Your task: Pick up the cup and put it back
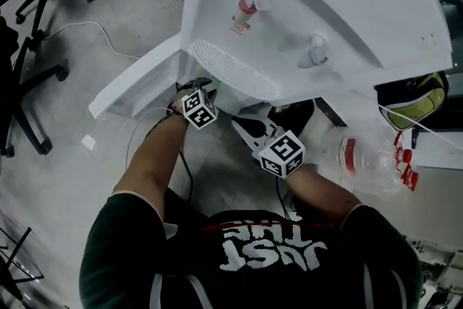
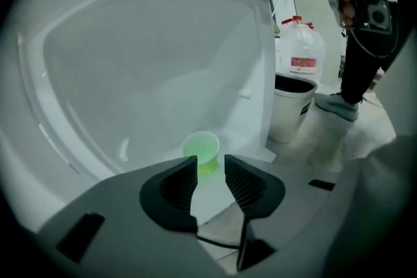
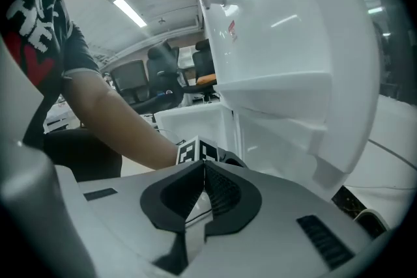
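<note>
A small translucent green cup (image 2: 201,150) stands upright on the white floor of the water dispenser's lower compartment (image 2: 143,68). My left gripper (image 2: 210,161) points down into that compartment with its jaws apart. The cup sits just beyond the fingertips, and nothing lies between the pads. In the head view only this gripper's marker cube (image 1: 198,108) shows, its jaws hidden under the dispenser (image 1: 304,3). My right gripper (image 3: 203,165) is shut and empty. It hangs beside the left one, in front of the dispenser (image 3: 287,42), and also shows in the head view (image 1: 244,128).
A big clear water bottle with a red cap (image 1: 365,155) lies on the floor at the right. A white bin with a dark liner (image 2: 290,107) stands beside the dispenser. An office chair (image 1: 36,69) and a cable (image 1: 94,29) are at the left. Another person (image 2: 365,42) stands nearby.
</note>
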A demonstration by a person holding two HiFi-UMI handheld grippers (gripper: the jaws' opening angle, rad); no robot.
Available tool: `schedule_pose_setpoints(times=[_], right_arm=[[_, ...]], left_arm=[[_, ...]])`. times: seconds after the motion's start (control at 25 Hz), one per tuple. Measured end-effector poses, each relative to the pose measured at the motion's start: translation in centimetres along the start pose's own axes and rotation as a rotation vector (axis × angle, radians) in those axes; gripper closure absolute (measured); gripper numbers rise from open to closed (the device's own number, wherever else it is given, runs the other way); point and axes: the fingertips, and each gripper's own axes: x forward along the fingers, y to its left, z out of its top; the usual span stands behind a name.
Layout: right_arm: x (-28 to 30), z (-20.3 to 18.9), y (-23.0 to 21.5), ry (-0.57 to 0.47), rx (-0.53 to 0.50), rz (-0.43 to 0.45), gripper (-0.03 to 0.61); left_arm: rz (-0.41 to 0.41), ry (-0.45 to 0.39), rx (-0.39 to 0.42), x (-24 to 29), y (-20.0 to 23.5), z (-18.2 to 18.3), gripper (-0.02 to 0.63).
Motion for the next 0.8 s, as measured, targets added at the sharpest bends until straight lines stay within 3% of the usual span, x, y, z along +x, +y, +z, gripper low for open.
schedule_pose_setpoints(times=[0.24, 0.64, 0.72, 0.8], right_arm=[[-0.7, -1.3, -1.9, 0.019, 0.012, -0.042, 0.545], [-1.2, -2.6, -2.7, 0.035, 0.029, -0.068, 0.545], [-1.6, -2.9, -2.7, 0.036, 0.034, -0.073, 0.545], [-2.0, -3.3, -2.7, 0.042, 0.040, -0.079, 0.545]], left_arm=[[-0.011, 0.127, 0.239, 4.8, 0.4, -2.6, 0.435], [-0.027, 0.184, 0.587, 7.9, -0.7, -1.8, 0.434], [-0.018, 0.205, 0.615, 8.5, -1.0, -2.0, 0.449], [-0.016, 0.223, 0.613, 8.9, -1.2, -2.0, 0.533]])
